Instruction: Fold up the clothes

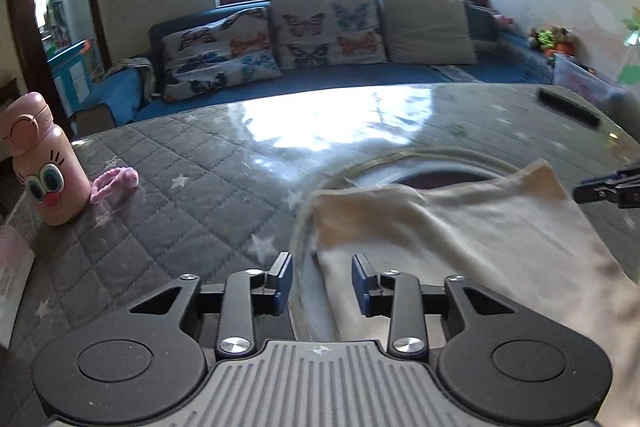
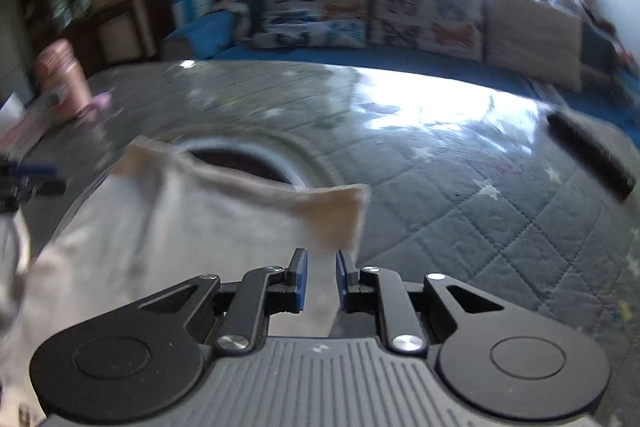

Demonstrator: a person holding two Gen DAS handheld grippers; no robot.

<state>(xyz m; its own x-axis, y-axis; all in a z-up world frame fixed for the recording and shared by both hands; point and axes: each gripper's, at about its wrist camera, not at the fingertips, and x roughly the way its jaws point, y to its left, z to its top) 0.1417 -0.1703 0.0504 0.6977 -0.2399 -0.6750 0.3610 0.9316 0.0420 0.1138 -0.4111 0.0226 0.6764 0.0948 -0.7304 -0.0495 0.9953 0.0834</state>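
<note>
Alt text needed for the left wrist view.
The open left tool hovers at the near left edge of a cream garment spread on a quilted grey table cover, with a pink cartoon-face bottle at far left.

Your left gripper point(image 1: 322, 281) and right gripper point(image 2: 319, 279) had black linkages, silver screws, and blue pads point(image 1: 285, 287) lining the fingers.

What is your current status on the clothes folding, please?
Left gripper open, right gripper open, both at the near edge of the cream garment. Garment flat on table, unfolded. Pink bottle well aside.
</note>
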